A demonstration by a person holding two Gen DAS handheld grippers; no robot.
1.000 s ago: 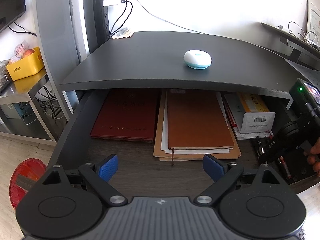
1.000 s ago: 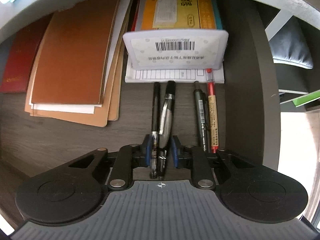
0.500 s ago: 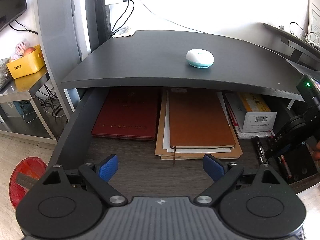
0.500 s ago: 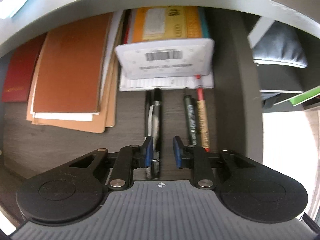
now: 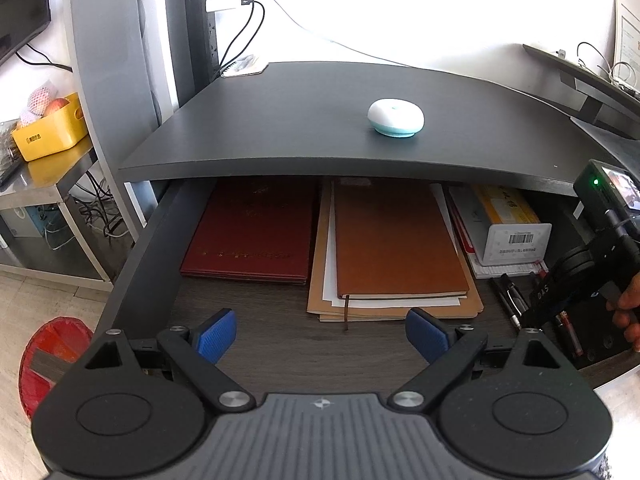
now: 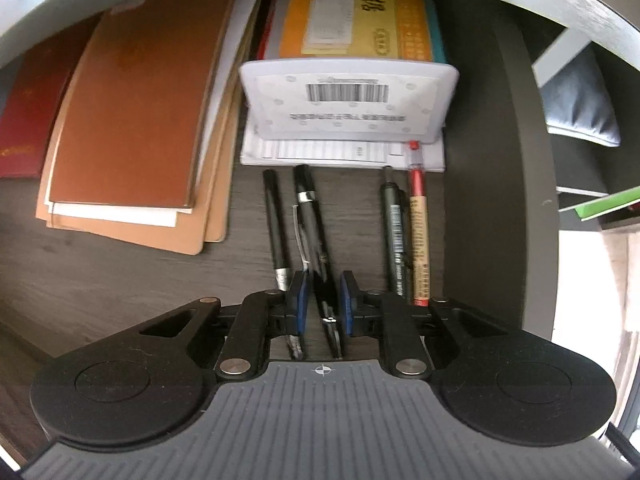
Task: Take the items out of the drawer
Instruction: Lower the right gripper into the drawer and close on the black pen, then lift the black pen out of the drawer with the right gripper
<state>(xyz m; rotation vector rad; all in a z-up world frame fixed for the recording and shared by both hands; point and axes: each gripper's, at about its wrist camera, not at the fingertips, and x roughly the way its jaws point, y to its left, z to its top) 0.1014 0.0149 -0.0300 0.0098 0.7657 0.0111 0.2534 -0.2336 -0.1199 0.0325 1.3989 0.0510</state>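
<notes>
Where the dark wooden drawer (image 5: 276, 336) stands pulled out beneath the black desktop (image 5: 320, 120), a tan leather notebook (image 5: 394, 240) is seen stacked on papers. The left gripper (image 5: 320, 334) is held spread wide, grasping nothing. The right gripper (image 6: 323, 302) is narrowed around, not yet clamped on, a black clip pen (image 6: 314, 224) lying on the drawer floor.

open drawer (image 5: 280, 328), dark wood-grain floor: a red book (image 5: 250, 236) left, a tan folder stack (image 5: 396, 308) in the middle, pens (image 6: 304, 216) lying right. above, the desktop (image 5: 300, 128) carries a white puck (image 5: 395, 117).
</notes>
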